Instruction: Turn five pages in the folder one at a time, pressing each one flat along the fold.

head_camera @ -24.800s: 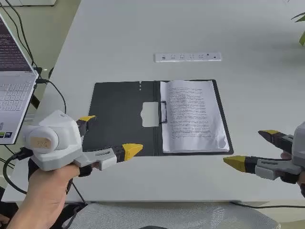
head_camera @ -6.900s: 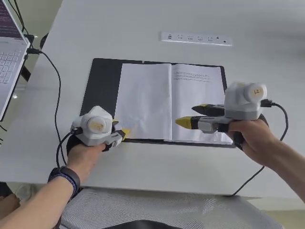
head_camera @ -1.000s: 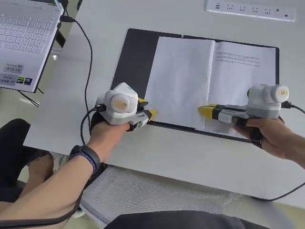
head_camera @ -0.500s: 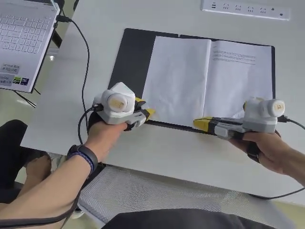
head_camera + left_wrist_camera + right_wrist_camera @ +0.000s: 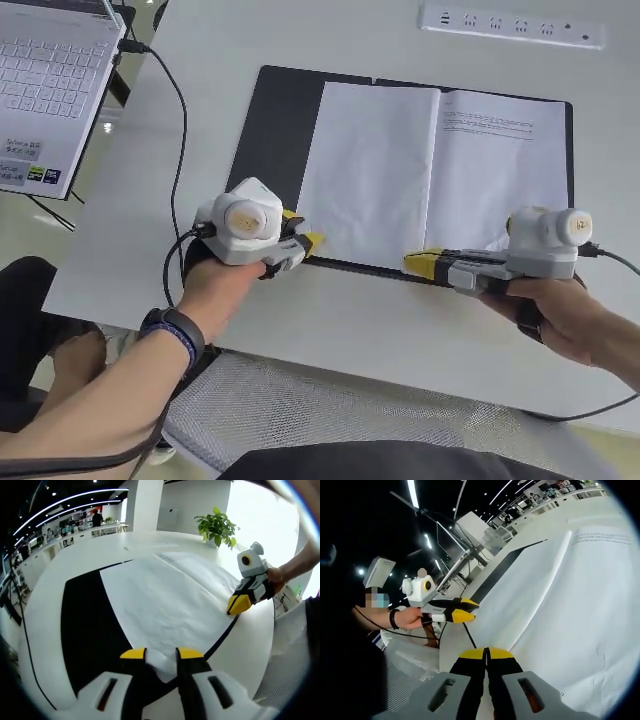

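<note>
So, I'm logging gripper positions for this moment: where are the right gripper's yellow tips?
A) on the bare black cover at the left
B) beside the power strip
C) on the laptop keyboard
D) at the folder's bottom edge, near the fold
D: in the head view the right gripper, jaws closed together, has its tips at the bottom edge of the folder, just below the fold between the two open pages.

**Matt paper, matt cover**

Ahead of the left claw (image 5: 161,654), white paper pages (image 5: 165,600) are lying matt and faintly crinkled on a black matt folder (image 5: 82,630). Beside the right claw (image 5: 415,262), the white table (image 5: 350,320) is showing smooth, faintly glossy.
</note>
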A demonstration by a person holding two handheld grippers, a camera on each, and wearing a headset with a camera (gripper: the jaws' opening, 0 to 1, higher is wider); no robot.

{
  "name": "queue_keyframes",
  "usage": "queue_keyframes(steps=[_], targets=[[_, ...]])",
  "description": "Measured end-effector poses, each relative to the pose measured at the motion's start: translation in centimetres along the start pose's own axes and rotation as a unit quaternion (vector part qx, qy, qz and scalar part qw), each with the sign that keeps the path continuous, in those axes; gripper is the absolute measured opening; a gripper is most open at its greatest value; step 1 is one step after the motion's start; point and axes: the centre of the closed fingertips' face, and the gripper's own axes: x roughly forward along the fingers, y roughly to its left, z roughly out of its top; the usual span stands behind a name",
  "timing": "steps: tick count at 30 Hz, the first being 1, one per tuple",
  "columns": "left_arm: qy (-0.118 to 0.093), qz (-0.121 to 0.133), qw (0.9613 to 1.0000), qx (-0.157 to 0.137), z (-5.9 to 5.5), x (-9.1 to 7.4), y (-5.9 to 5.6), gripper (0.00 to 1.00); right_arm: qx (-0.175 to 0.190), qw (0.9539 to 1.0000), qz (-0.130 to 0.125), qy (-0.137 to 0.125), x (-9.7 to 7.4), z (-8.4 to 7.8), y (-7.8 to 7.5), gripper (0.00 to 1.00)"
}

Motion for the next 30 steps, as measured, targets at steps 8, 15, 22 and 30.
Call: queue_keyframes(steps=[8,15,22,30], targets=[[0.000,0.000,0.9999,-0.011,0.0,0.0,-0.2,0.24,0.012,0.9999,0.002,0.009,0.0,0.0,0.5,0.03],[0.002,-0.005,0.9997,-0.023,0.0,-0.1,-0.6,0.28,0.008,0.9999,0.001,0.014,-0.5,-0.1,1.2,0.12],[-0.007,-0.008,0.9994,-0.032,0.6,-0.7,-0.9,0.32,0.000,0.9998,-0.016,0.007,-1.5,0.2,1.5,0.22],[-0.016,-0.012,0.9995,-0.026,1.9,-1.6,-1.3,0.35,-0.020,0.9987,-0.047,0.004,-3.3,0.6,1.3,0.31]])
